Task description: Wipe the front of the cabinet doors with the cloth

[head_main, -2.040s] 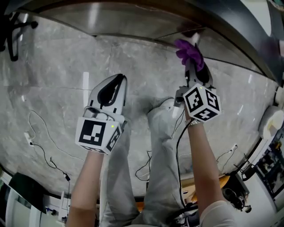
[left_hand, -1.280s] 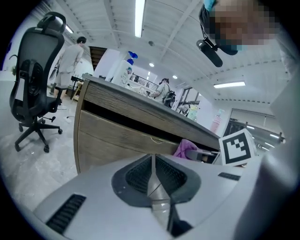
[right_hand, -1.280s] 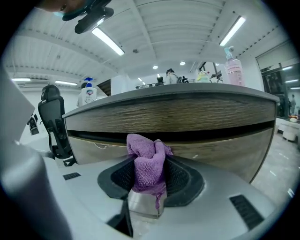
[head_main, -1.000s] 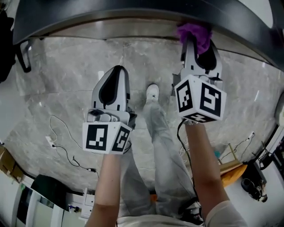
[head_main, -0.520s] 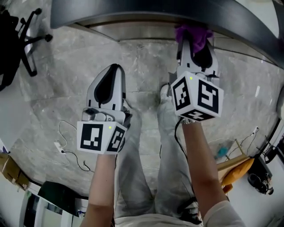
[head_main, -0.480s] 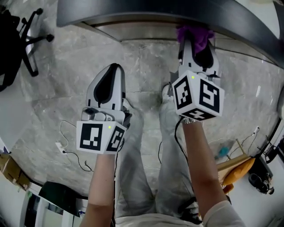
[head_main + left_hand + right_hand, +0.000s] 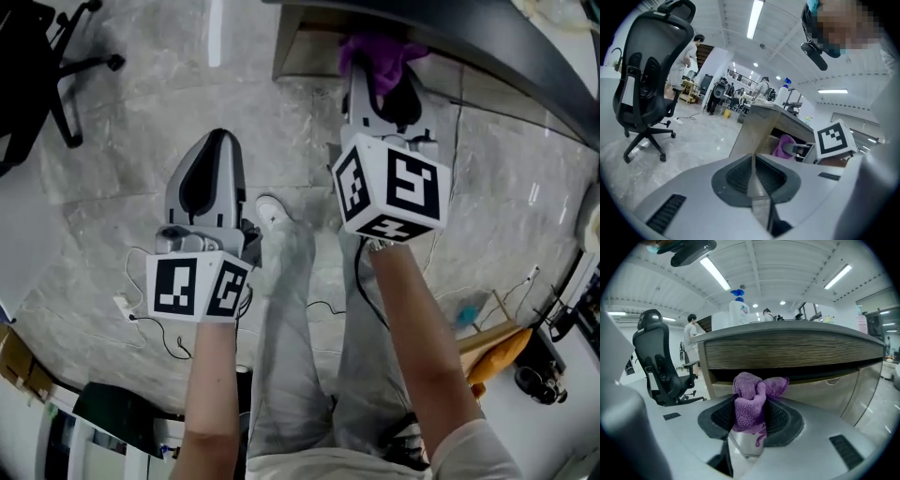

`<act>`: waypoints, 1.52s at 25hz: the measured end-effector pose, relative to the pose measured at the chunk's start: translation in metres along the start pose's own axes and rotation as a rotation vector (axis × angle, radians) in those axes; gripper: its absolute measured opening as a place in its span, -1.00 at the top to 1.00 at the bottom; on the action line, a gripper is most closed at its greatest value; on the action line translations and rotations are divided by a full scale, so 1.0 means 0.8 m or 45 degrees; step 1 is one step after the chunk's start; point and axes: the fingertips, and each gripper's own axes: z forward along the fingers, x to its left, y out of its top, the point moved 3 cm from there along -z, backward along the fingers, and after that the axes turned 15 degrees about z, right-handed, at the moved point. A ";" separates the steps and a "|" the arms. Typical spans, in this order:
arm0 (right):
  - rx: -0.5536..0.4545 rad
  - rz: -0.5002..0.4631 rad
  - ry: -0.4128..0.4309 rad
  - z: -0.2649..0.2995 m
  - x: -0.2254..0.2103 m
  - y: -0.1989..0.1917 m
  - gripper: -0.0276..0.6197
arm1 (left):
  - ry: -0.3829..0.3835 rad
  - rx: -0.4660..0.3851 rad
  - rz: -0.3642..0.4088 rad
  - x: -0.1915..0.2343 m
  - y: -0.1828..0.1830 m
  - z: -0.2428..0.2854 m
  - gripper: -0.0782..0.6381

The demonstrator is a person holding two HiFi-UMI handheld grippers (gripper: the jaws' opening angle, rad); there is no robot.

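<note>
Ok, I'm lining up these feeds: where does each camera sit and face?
Head view: on the person's head, facing steeply down at the floor; forearms, legs, left gripper, right gripper.
Left gripper view: on that gripper, along its shut, empty jaws toward the cabinet and chair.
Right gripper view: on that gripper, facing the cabinet; jaws clamp the cloth.
Shared: the cloth, in all three.

No readable text, brand or number. Left cube (image 7: 197, 286), right cube (image 7: 392, 187): only black-white square patterns. Bottle (image 7: 739, 305) label too small to read.
</note>
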 end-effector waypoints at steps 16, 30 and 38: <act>0.120 0.024 0.230 0.003 0.074 -0.049 0.44 | 0.059 0.052 -0.001 0.018 -0.038 -0.030 0.70; 0.138 0.144 -0.072 -0.078 -0.218 -0.027 0.44 | -0.128 0.079 0.063 -0.219 -0.039 0.053 0.70; 0.118 0.147 -0.153 -0.063 -0.335 -0.003 0.44 | -0.151 0.069 0.040 -0.303 -0.045 0.100 0.70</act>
